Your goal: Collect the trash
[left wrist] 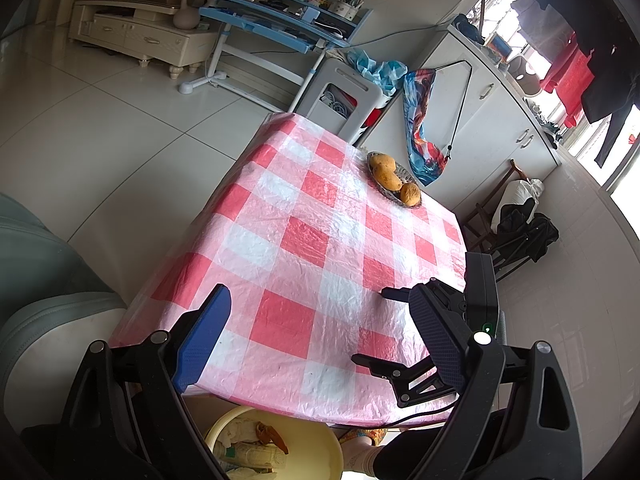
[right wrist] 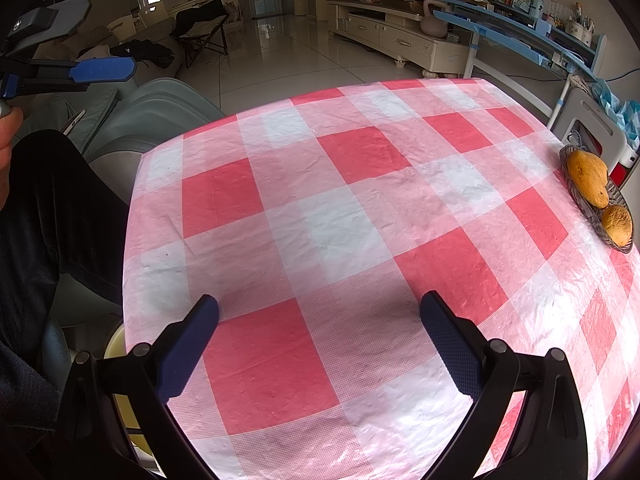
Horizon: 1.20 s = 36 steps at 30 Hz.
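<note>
A yellow bin (left wrist: 320, 444) stands on the floor below the table's near edge, holding crumpled paper and wrappers (left wrist: 256, 440). My left gripper (left wrist: 320, 294) hovers open and empty above that edge of the red-and-white checked tablecloth (left wrist: 312, 240). My right gripper (right wrist: 320, 300) is also open and empty, low over the cloth (right wrist: 360, 208). In the right wrist view, the bin's rim (right wrist: 114, 346) peeks out at the table's left edge. The other tool's blue finger (right wrist: 105, 70) shows at the upper left. No loose trash shows on the cloth.
A glass dish of mangoes (left wrist: 394, 178) (right wrist: 596, 196) sits near the table's far corner. A grey-green sofa (left wrist: 36, 272) and a person's dark-clothed leg (right wrist: 52, 208) flank the left side. White cabinets (left wrist: 492, 120) and a folding chair (left wrist: 520, 236) stand to the right.
</note>
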### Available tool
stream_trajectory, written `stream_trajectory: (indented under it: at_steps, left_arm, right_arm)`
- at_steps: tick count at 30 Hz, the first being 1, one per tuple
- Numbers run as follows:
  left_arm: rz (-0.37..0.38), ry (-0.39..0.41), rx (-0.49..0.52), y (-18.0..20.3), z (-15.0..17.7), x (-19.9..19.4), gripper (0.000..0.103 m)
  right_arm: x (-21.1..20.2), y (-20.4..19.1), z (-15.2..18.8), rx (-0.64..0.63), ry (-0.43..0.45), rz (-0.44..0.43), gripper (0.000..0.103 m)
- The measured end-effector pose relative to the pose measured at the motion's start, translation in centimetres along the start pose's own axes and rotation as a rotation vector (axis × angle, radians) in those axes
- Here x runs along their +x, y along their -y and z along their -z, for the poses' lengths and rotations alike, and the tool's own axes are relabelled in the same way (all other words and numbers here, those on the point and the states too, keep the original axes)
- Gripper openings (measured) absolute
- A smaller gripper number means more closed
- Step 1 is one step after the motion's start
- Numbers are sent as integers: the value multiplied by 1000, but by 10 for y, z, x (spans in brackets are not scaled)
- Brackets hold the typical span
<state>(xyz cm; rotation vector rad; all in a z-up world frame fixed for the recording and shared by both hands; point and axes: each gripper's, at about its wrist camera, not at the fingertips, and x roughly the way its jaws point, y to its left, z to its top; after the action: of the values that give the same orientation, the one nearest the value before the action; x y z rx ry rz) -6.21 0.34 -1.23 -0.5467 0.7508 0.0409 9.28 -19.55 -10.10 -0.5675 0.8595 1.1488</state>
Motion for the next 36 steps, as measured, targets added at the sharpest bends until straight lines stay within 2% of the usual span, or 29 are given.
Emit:
stream_trajectory:
  at_steps: [36]
  left_arm:
    - [10, -24, -8, 8, 9, 5, 87]
  right_arm:
    - [0, -1, 0, 0, 0, 0, 96]
